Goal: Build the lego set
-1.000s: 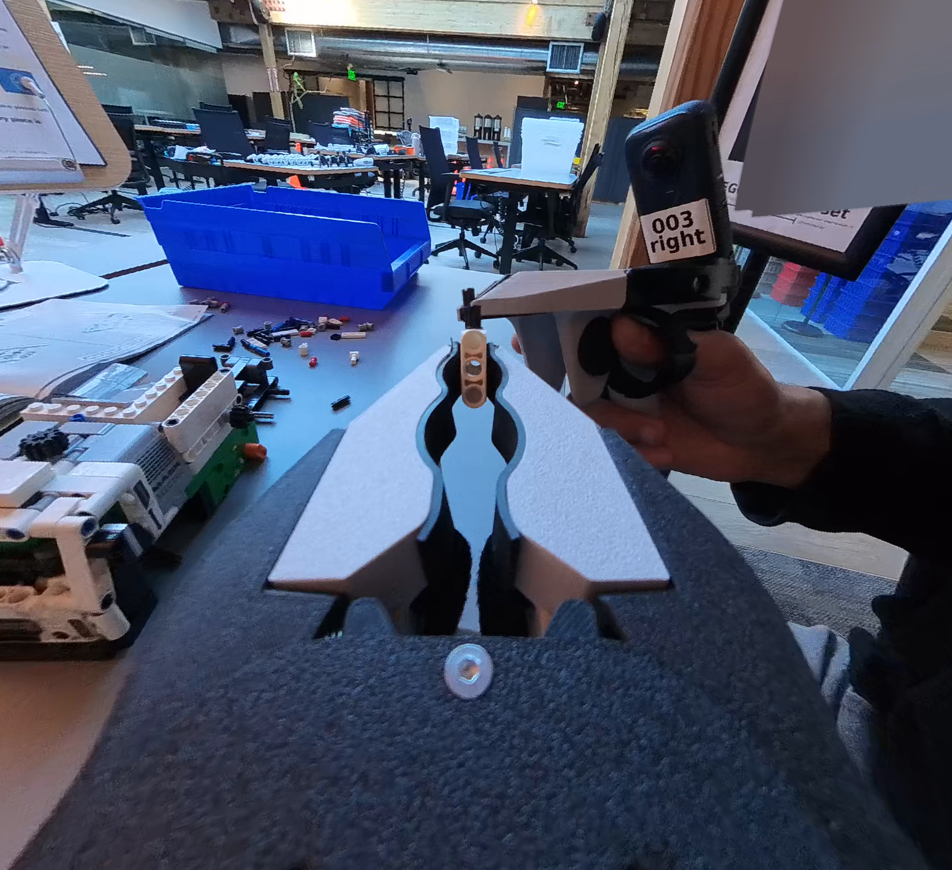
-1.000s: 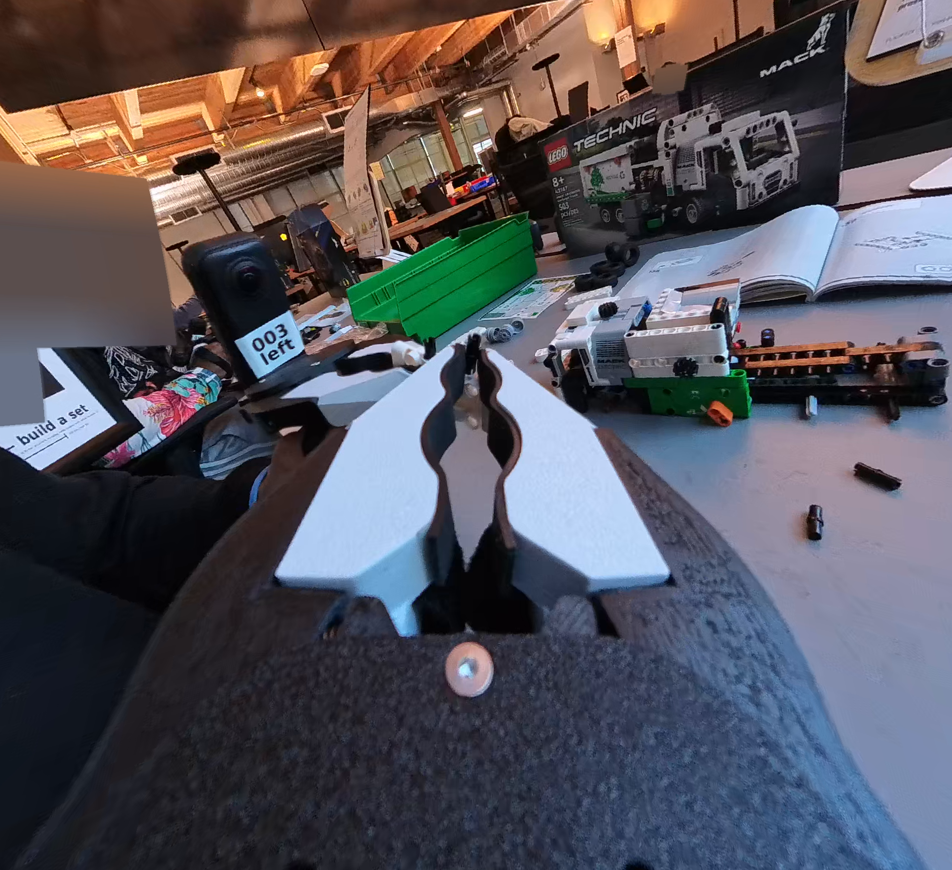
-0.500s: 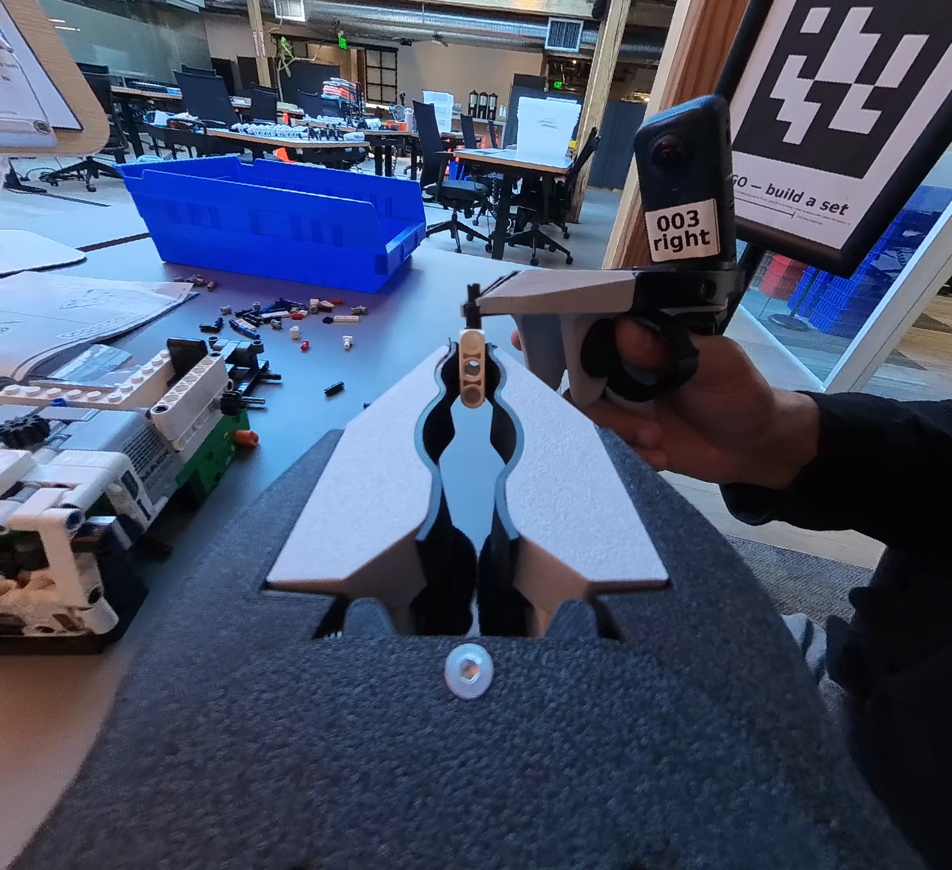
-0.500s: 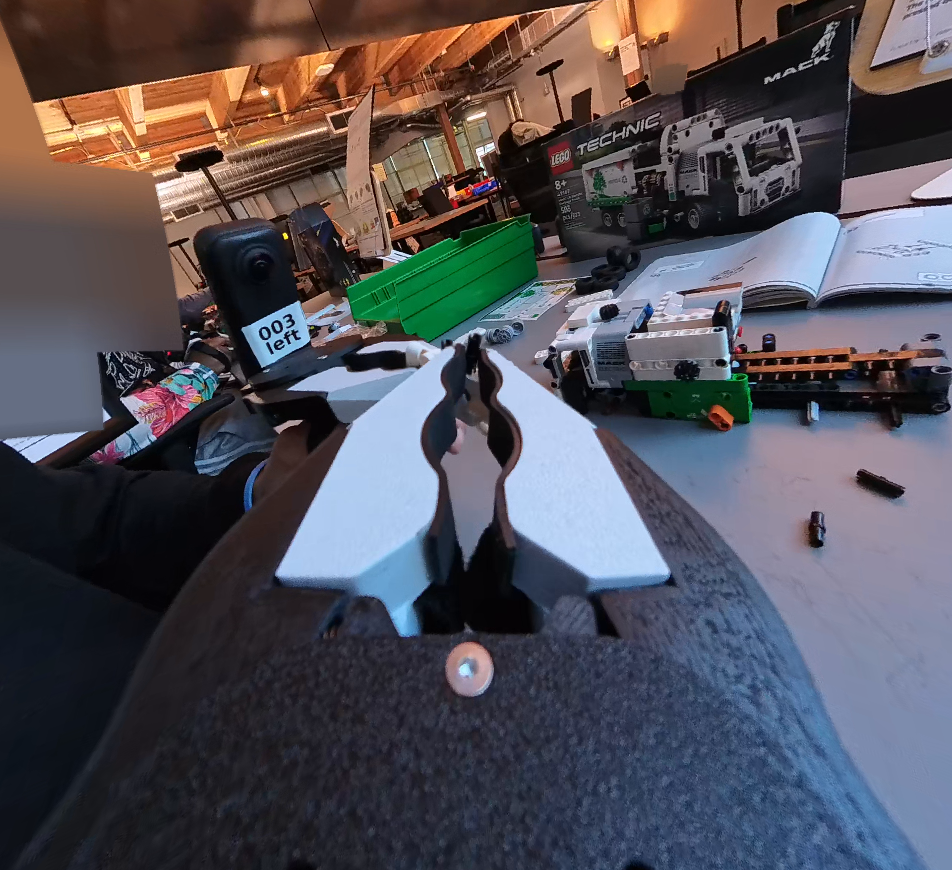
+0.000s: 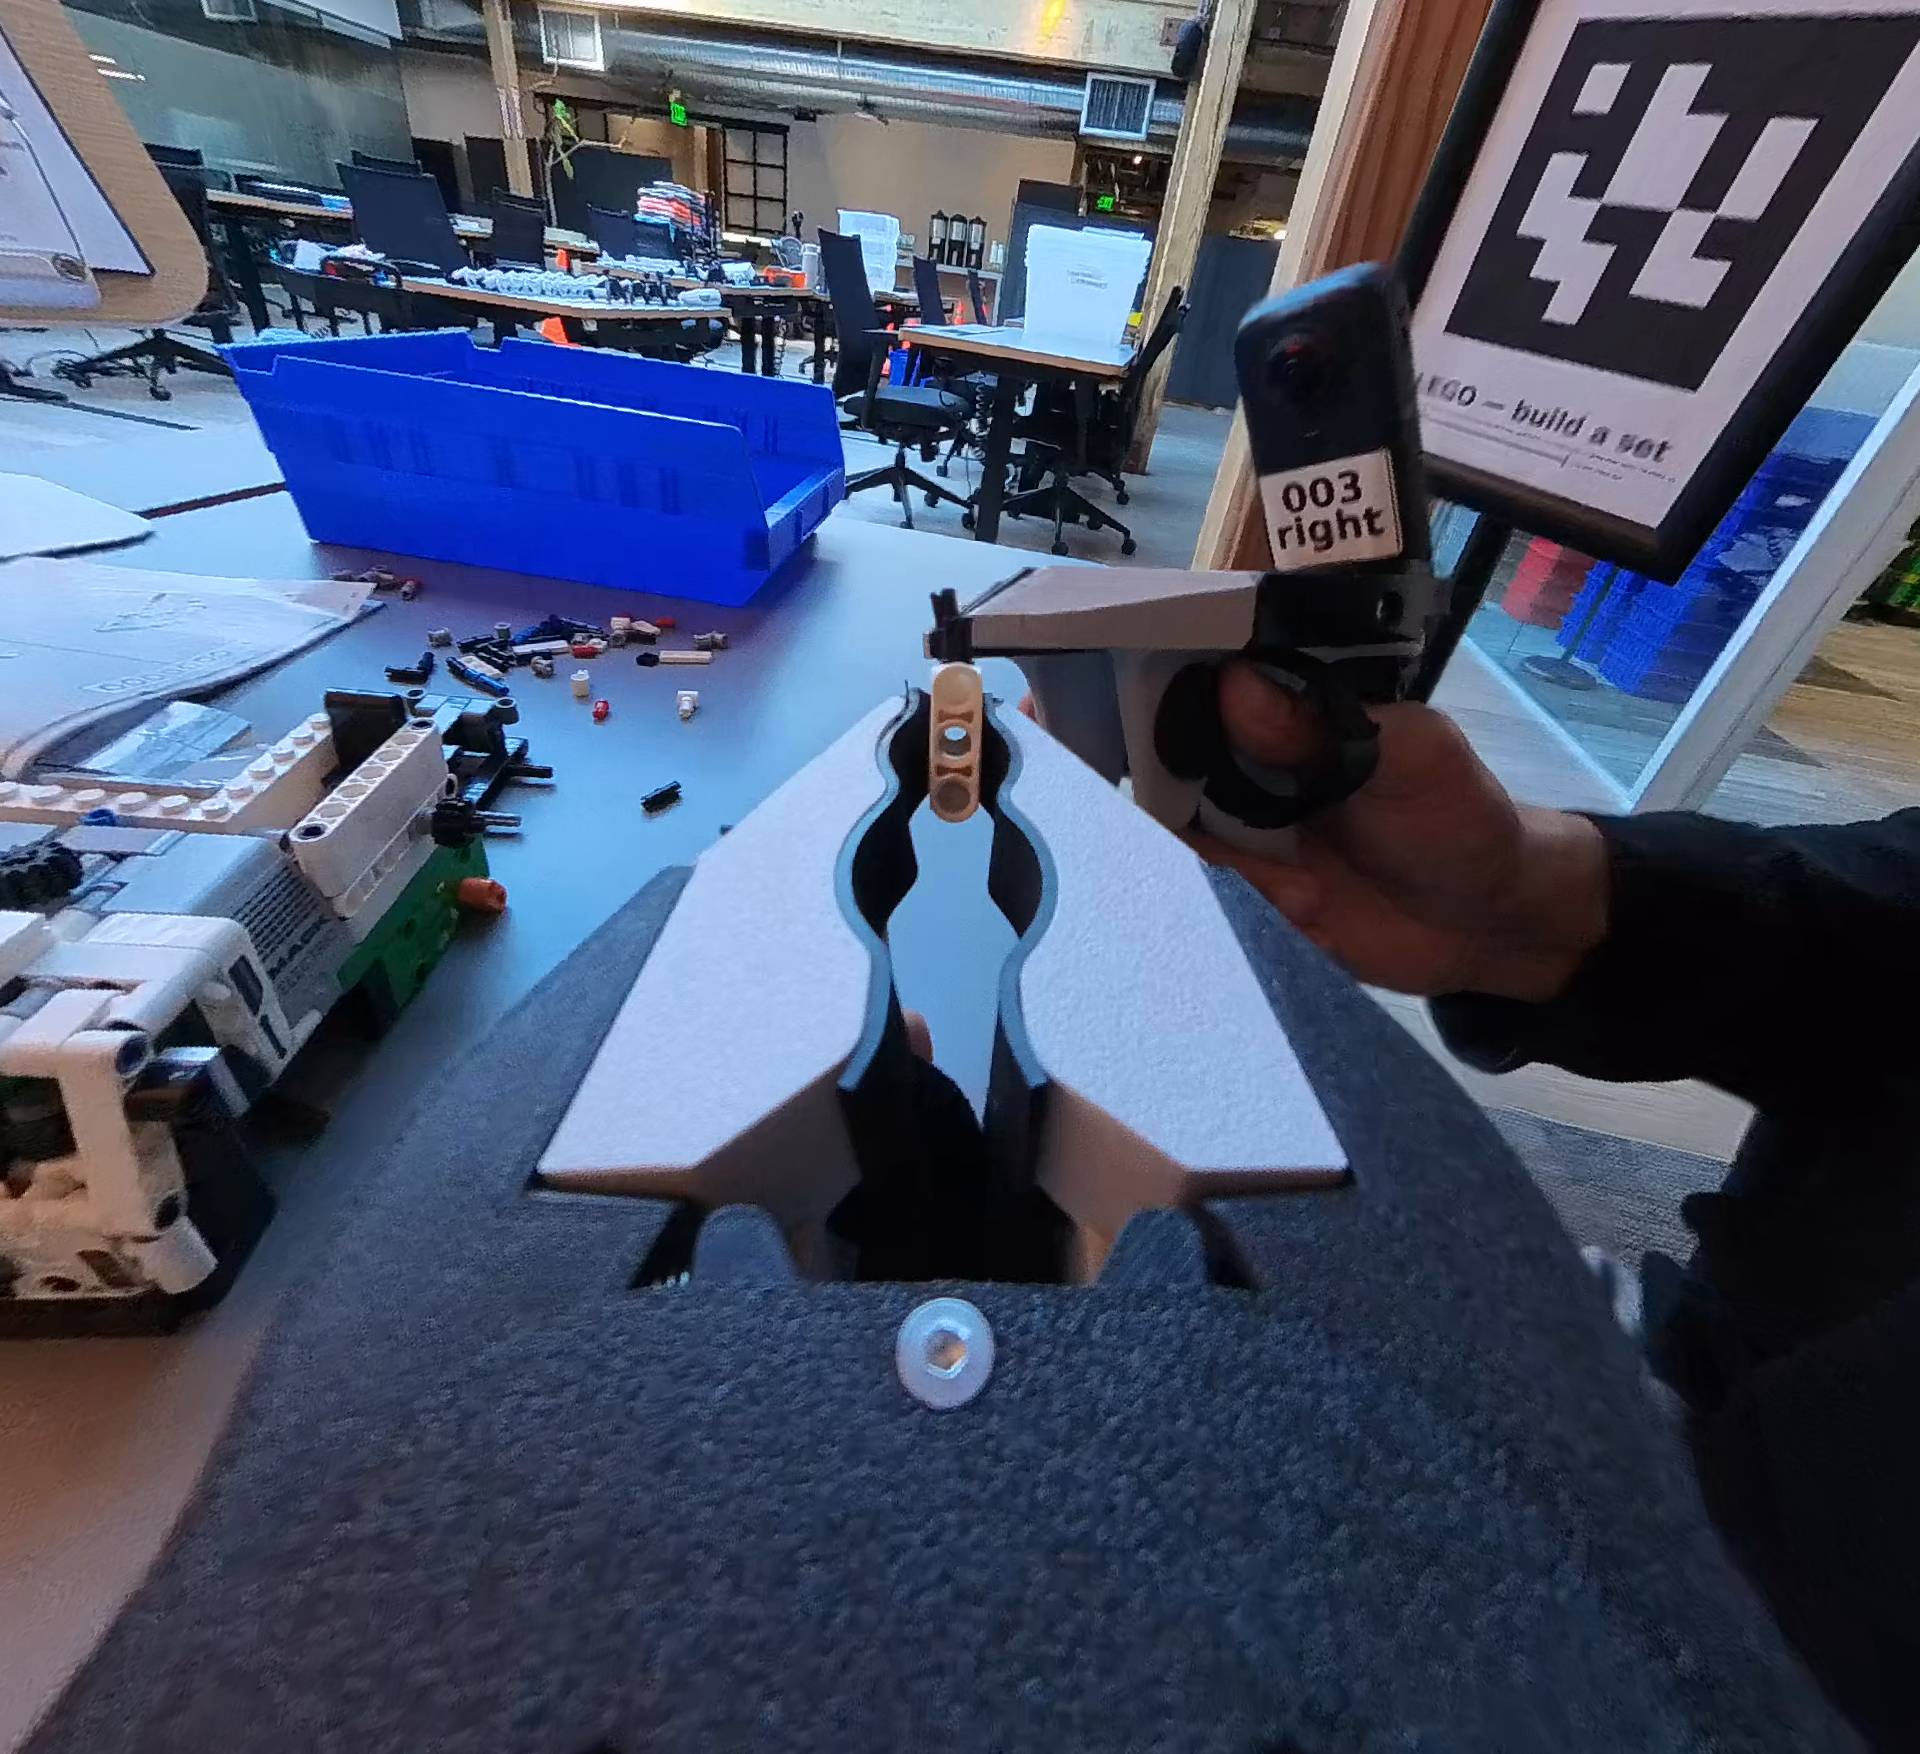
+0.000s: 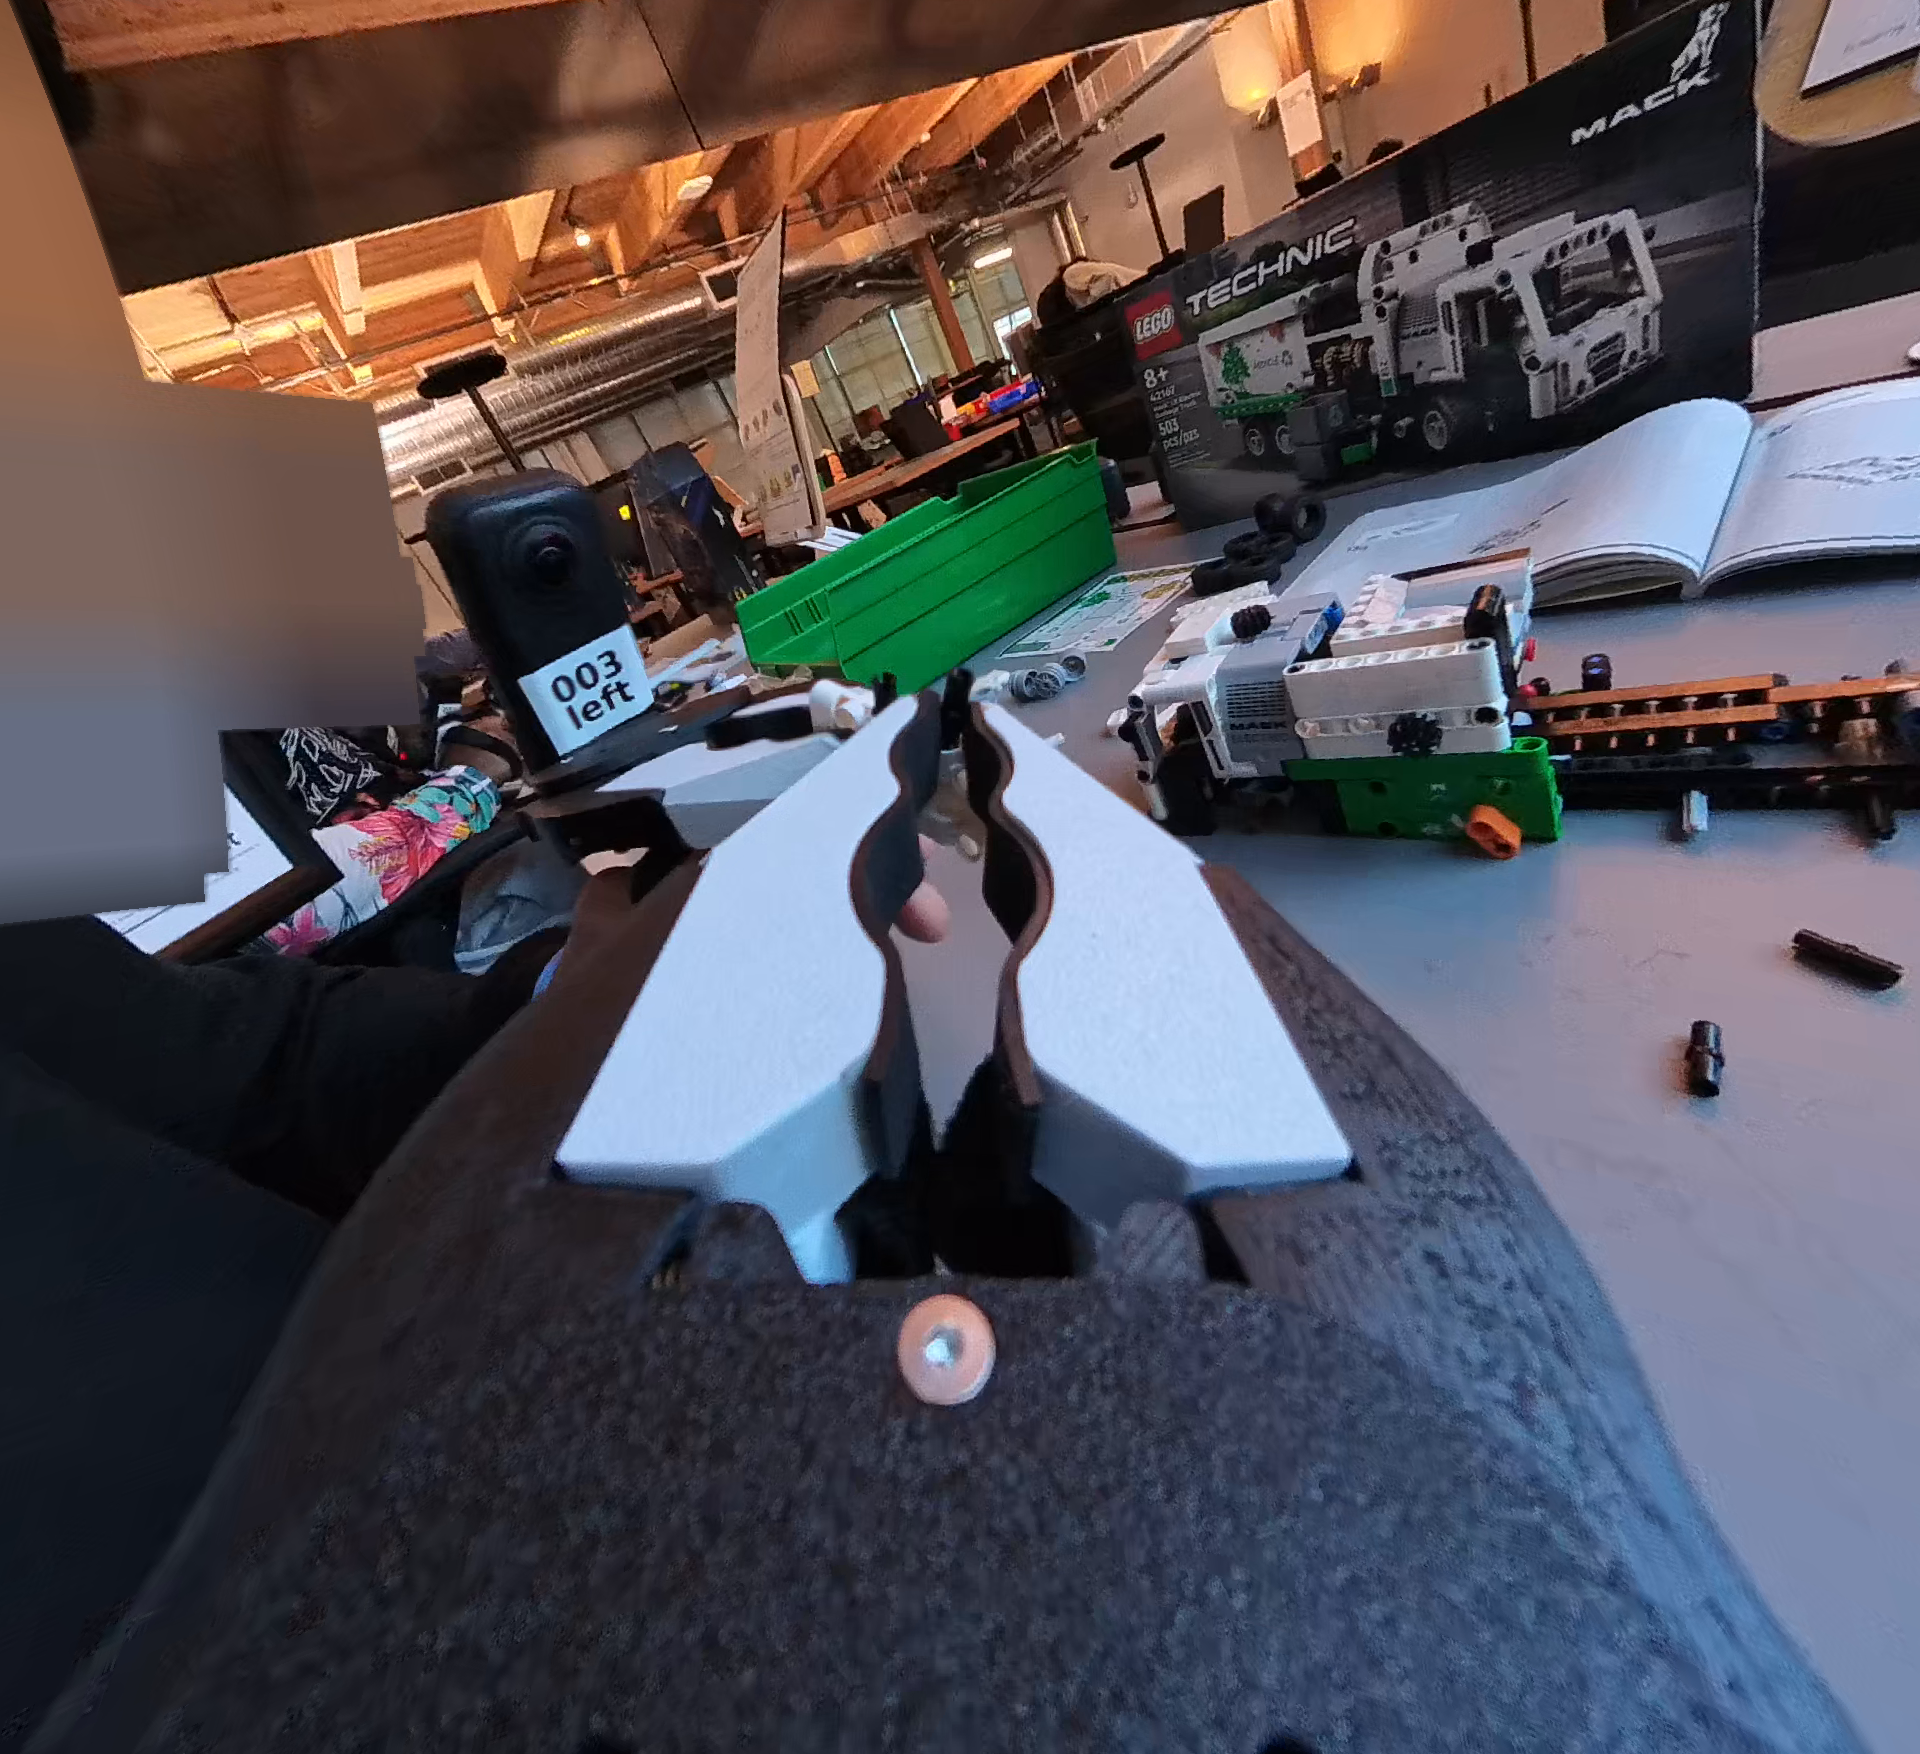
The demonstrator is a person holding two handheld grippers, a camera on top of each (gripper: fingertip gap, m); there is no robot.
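In the left wrist view my left gripper [image 5: 954, 719] is shut on a small tan lego connector [image 5: 956, 754] and holds it upright above the table. My right gripper [image 5: 948, 634] comes in from the right, shut on a small black pin [image 5: 943, 615] just above the connector's top end. In the right wrist view the right gripper [image 6: 954, 707] shows the pin [image 6: 954, 684] at its tips, with the left gripper [image 6: 790, 728] to its left. The partly built white and green truck [image 5: 239, 883] stands on the table at the left; it also shows in the right wrist view [image 6: 1351, 717].
A blue bin [image 5: 540, 468] stands behind scattered loose pieces [image 5: 561, 655]. The right wrist view shows a green bin [image 6: 935, 582], the set's box [image 6: 1455, 333], an open booklet [image 6: 1714, 499], a black chassis frame [image 6: 1714, 728], tyres [image 6: 1262, 546] and loose black pins [image 6: 1849, 958].
Both grippers stay shut and close together. The black pin has come slightly nearer the top of the tan connector, and both views have shifted a little.
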